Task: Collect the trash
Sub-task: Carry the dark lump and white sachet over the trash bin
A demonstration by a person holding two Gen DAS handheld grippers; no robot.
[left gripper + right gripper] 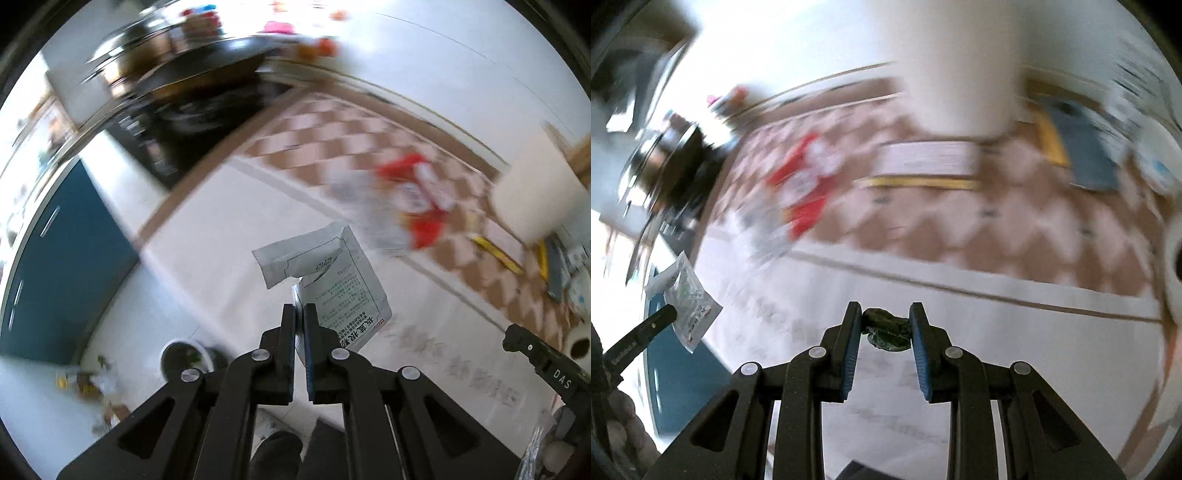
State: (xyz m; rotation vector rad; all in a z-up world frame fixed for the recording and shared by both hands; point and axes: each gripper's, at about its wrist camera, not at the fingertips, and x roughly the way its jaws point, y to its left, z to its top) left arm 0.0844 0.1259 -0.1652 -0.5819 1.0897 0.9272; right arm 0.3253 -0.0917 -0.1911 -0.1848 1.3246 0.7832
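Note:
My left gripper [299, 308] is shut on a white printed sachet [332, 280] and holds it above the table edge. The sachet also shows at the left of the right wrist view [689, 299], with the left gripper's finger below it. My right gripper [885, 312] is shut on a dark green crumpled scrap [886, 328] between its blue pads, above the white tablecloth [923, 302]. A red and white wrapper [417, 192] lies blurred on the checkered part of the cloth; it also shows in the right wrist view [805, 181].
A white cylinder [535, 188] stands at the right, with a yellow strip [495, 253] and a paper roll [578, 345] near it. A dark pot [192, 81] sits at the back left. On the floor lie a round bin [184, 356] and scattered litter [88, 380].

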